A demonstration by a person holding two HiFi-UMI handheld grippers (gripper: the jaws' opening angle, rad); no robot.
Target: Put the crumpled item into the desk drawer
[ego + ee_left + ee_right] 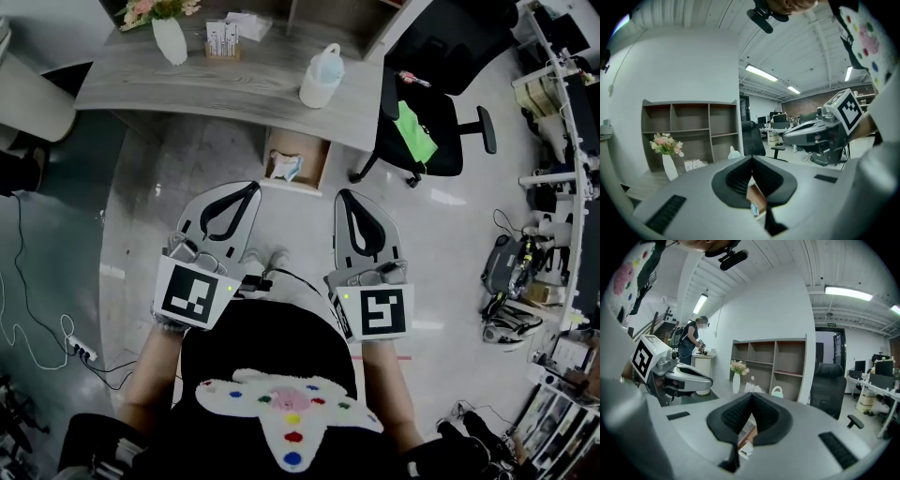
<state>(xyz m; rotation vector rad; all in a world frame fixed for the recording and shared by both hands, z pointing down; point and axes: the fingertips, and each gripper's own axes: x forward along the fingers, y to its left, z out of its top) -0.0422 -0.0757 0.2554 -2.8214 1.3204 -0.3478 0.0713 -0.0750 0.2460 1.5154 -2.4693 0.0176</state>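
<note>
The grey wood-grain desk (141, 80) carries a white vase (170, 40) of flowers toward its left end. A small stand (222, 39) of white boxes is just right of it, with papers (251, 22) behind. A pale jug (322, 77) stands near the front edge at the right end.

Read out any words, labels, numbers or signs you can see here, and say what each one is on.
No text here can be read.
Small sign above the doorway: too small to read.
Box of cards on the desk: print blurred.
Marker cubes: square patterns only, no letters.
</note>
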